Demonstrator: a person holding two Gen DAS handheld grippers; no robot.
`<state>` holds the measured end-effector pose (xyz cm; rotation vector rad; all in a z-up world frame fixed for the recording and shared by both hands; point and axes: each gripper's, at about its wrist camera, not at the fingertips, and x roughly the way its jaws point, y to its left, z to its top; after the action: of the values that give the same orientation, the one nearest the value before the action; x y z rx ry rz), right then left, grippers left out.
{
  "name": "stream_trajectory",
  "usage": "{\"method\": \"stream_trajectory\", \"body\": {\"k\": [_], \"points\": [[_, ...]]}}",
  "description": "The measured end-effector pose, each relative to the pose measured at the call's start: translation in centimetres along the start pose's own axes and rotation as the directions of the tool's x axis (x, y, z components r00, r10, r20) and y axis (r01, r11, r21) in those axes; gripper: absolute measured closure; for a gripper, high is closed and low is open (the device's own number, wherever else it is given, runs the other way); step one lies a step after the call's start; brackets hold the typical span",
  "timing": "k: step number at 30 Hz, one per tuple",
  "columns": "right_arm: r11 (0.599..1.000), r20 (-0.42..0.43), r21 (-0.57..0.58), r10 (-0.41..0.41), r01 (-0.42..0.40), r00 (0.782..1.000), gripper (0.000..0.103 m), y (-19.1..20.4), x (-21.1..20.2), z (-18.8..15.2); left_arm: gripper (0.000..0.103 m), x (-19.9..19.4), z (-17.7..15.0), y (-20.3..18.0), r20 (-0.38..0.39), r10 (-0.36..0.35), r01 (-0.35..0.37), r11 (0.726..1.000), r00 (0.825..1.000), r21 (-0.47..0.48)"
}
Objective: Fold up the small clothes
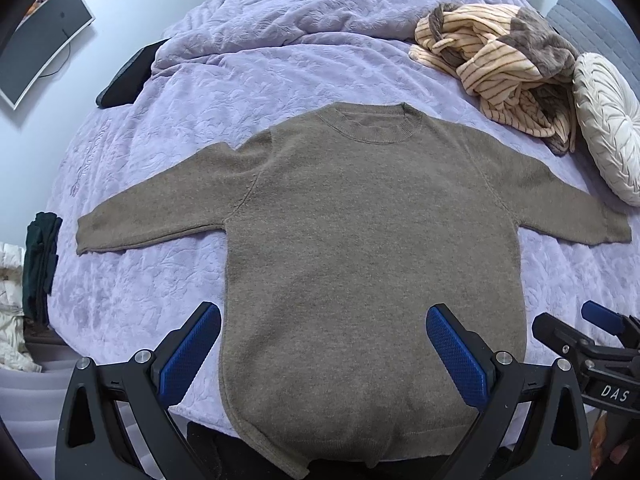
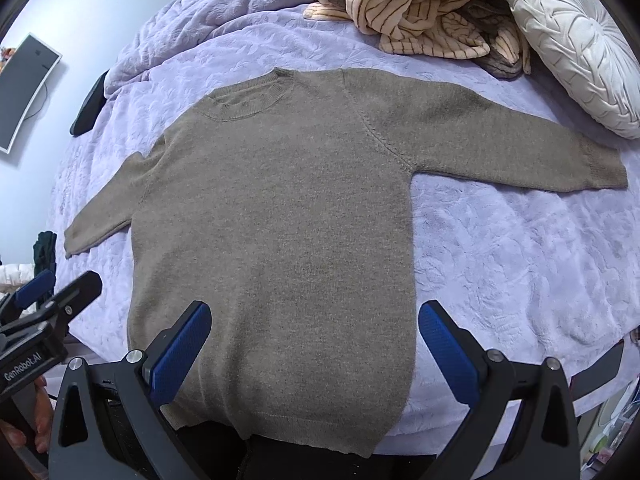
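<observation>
So the brown sweater (image 1: 368,248) is laid flat on the bed (image 1: 160,280), sleeves out, hem hanging a little over the near edge. It's a soft knit, light and floppy I'd guess, so it'll sag and drag on that fuzzy purple cover; I'd pinch a cuff or a shoulder seam, not the middle. Left tongs (image 1: 324,348) and right tongs (image 2: 314,344) both hover over the hem end, spread wide, holding nothing
</observation>
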<state>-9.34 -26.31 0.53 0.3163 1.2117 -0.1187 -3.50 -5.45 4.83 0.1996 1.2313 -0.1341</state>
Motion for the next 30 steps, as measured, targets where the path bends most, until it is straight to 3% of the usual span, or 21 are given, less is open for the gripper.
{"method": "stream_trajectory", "body": {"k": [10,17,30], "points": [[0.999,-0.040,-0.018,0.042,-0.042,0.998,0.000,1.5,-0.1,0.4,0.000,0.3,0.0,1.1,0.001,-0.019,0.019,0.999,1.000,-0.043],[0.999,-0.053,-0.043,0.002,-0.004,0.999,0.000,2.0,0.1,0.5,0.000,0.9,0.0,1.2,-0.019,-0.031,0.030,0.998,0.999,-0.055],[0.998,-0.075,-0.056,0.016,-0.020,0.997,0.000,2.5,0.8,1.1,0.000,1.6,0.2,1.4,-0.036,-0.031,0.029,0.998,0.999,-0.063]]}}
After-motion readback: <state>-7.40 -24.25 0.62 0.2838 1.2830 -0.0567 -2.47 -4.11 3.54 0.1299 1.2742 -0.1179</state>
